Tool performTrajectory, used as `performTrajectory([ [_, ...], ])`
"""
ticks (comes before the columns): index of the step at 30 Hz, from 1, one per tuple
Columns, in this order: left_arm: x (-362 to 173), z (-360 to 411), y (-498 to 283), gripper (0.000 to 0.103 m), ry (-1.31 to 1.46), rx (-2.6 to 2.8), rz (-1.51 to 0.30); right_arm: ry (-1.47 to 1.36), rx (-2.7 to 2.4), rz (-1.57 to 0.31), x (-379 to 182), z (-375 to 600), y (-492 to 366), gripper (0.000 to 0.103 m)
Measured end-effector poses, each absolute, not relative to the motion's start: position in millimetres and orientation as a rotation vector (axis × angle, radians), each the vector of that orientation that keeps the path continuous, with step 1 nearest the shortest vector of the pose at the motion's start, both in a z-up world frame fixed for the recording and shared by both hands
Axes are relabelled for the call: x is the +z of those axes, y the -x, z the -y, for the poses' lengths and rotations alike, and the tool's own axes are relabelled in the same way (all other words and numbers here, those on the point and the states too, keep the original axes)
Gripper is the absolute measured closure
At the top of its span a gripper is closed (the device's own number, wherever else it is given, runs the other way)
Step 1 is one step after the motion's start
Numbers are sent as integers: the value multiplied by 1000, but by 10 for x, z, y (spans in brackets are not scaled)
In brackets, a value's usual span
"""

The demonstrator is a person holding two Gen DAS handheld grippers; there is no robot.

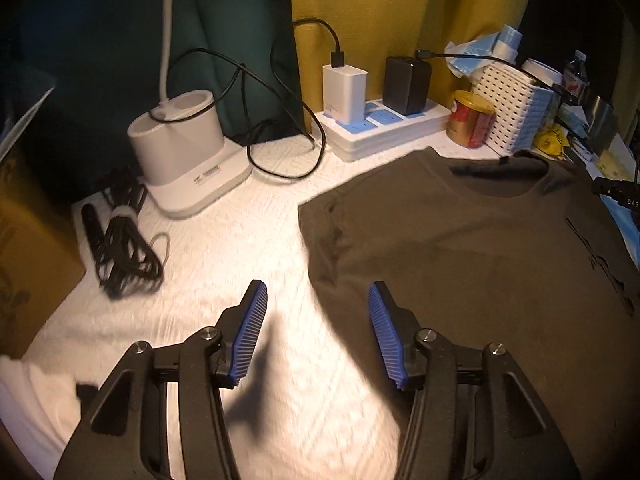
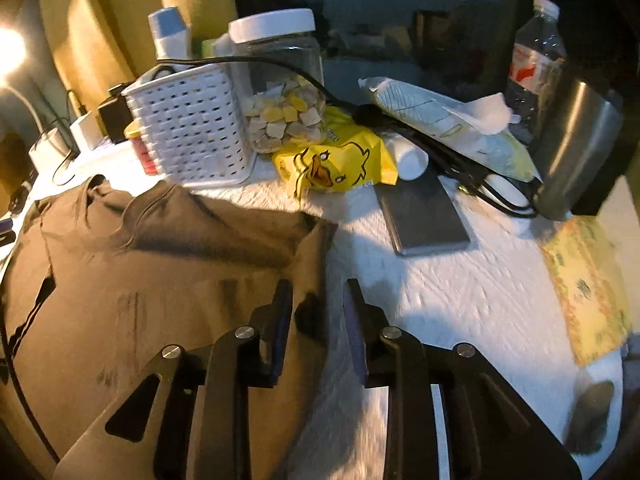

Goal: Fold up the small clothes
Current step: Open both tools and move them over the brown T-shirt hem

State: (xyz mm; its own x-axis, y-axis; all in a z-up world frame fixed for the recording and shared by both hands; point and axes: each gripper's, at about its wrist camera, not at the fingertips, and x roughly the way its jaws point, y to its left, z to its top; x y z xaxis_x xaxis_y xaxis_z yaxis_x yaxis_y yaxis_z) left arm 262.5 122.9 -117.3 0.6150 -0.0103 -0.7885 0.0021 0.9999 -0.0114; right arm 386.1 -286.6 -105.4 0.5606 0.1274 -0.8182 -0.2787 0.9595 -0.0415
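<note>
A dark brown T-shirt (image 1: 460,240) lies flat on the white textured cloth (image 1: 240,248), collar toward the back. My left gripper (image 1: 318,292) is open and empty, hovering over the shirt's left edge, one finger over the cloth and one over the shirt. In the right wrist view the same shirt (image 2: 160,280) fills the left half. My right gripper (image 2: 318,292) is open and empty, straddling the shirt's right edge near the sleeve. The shirt's lower hem is hidden in both views.
Behind the shirt stand a white lamp base (image 1: 188,148), a power strip with chargers (image 1: 380,124), a red-gold can (image 1: 472,120) and a white basket (image 2: 192,124). A coiled black cable (image 1: 120,248) lies left. A jar (image 2: 280,80), yellow snack bag (image 2: 332,164), grey tablet (image 2: 424,216), steel tumbler (image 2: 576,148) and bottle (image 2: 536,52) crowd the right.
</note>
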Motion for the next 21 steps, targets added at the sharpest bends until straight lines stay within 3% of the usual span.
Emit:
performTrajectory([
  [2, -1178, -1189, -2521, 50, 18, -20, -916, 180, 246, -951, -1022, 2866, -3716, 54],
  [3, -1185, -1162, -2462, 50, 20, -28, -920, 182, 249, -952, -1012, 2856, -3649, 33],
  [4, -1191, -1134, -2400, 50, 21, -33, -923, 184, 254, -952, -995, 2859, -3559, 26],
  [17, -1354, -823, -1779, 46, 64, -126, -978, 210, 287, -1000, -1038, 2740, -2711, 26],
  [21, -1360, -755, -1653, 34, 46, -122, -976, 262, 276, -1030, -1139, 2713, -2526, 26],
])
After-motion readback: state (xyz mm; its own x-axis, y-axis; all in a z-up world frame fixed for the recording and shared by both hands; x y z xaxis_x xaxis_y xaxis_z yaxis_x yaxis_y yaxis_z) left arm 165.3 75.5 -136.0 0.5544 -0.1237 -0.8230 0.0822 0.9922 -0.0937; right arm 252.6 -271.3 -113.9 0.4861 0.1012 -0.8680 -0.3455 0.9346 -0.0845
